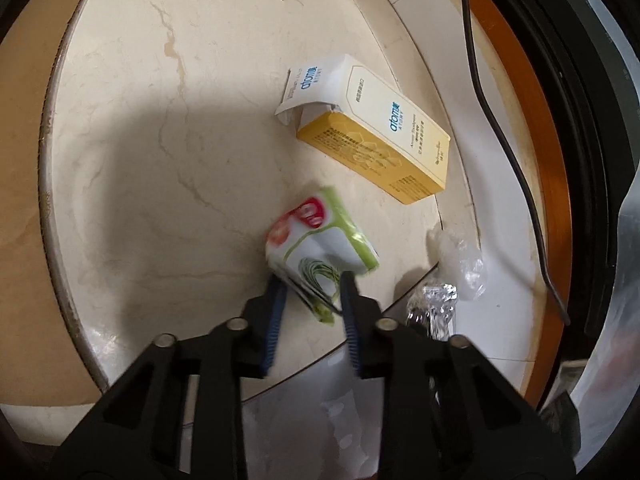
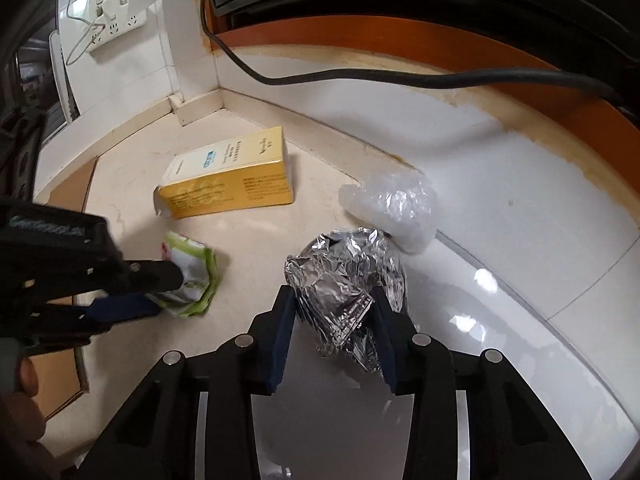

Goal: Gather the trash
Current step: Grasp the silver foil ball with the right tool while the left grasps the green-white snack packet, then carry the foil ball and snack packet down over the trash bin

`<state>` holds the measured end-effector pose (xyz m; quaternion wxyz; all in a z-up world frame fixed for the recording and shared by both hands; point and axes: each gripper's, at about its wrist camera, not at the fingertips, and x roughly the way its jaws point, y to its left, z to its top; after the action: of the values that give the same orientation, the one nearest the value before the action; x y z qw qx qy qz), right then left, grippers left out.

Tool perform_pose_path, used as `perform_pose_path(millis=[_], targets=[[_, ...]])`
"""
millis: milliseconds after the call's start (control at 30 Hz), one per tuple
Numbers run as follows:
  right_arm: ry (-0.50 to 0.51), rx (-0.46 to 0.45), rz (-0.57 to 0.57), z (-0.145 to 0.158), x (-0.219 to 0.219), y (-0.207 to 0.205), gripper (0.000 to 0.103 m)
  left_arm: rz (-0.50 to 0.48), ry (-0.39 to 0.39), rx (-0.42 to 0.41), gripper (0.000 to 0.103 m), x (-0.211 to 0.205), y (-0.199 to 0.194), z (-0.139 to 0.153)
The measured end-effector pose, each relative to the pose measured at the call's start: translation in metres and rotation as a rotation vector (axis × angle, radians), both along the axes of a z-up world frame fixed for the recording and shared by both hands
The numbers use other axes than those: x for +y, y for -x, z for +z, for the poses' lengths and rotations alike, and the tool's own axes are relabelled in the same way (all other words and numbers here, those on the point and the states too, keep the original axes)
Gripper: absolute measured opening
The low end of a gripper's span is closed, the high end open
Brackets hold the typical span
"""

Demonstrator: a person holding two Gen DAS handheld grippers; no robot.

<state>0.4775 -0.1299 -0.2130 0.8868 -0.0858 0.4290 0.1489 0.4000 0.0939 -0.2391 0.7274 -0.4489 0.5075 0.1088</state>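
Observation:
My left gripper [image 1: 310,282] is shut on a green, white and red wrapper [image 1: 316,240], just above the marble floor; the wrapper also shows in the right wrist view [image 2: 192,276] between the left gripper's fingers [image 2: 160,274]. My right gripper [image 2: 330,300] is shut on a crumpled ball of silver foil [image 2: 344,276], which also shows in the left wrist view [image 1: 434,306]. A yellow and white carton [image 1: 380,132] lies on the floor beyond, open at one end; it also shows in the right wrist view [image 2: 232,174]. A crumpled clear plastic bag [image 2: 394,208] lies by the wall.
A black cable [image 2: 400,76] runs along the white wall under an orange ledge [image 2: 400,44]. A power strip [image 2: 116,20] hangs on the wall at the far left. A white glossy surface [image 2: 460,320] lies under my right gripper. Brown cardboard [image 1: 24,184] lies at the left.

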Motion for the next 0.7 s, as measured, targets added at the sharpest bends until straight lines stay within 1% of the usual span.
perform_pose_path(millis=[33, 67, 233, 400, 500, 600, 700], targets=[[-0.004, 0.006, 0.004, 0.001, 0.0, 0.004, 0.036, -0.006, 0.0, -0.004, 0.006, -0.001, -0.001, -0.001], [-0.012, 0.006, 0.0, 0.001, -0.001, 0.007, 0.036, -0.015, -0.005, -0.013, 0.003, -0.003, -0.001, 0.0], [-0.1, 0.042, -0.026, 0.004, -0.013, 0.031, 0.036, -0.084, -0.065, -0.058, 0.001, -0.012, 0.004, 0.011], [-0.197, 0.072, -0.048, 0.013, -0.028, 0.064, 0.036, -0.161, -0.123, -0.089, 0.001, -0.018, 0.029, 0.029], [-0.243, 0.081, -0.059, 0.02, -0.037, 0.091, 0.036, -0.204, -0.148, -0.108, 0.001, -0.024, 0.05, 0.042], [-0.267, 0.081, -0.054, 0.03, -0.045, 0.119, 0.036, -0.244, -0.172, -0.123, 0.001, -0.031, 0.072, 0.056], [-0.288, 0.083, -0.044, 0.042, -0.053, 0.152, 0.036, -0.289, -0.215, -0.143, 0.001, -0.039, 0.103, 0.072]])
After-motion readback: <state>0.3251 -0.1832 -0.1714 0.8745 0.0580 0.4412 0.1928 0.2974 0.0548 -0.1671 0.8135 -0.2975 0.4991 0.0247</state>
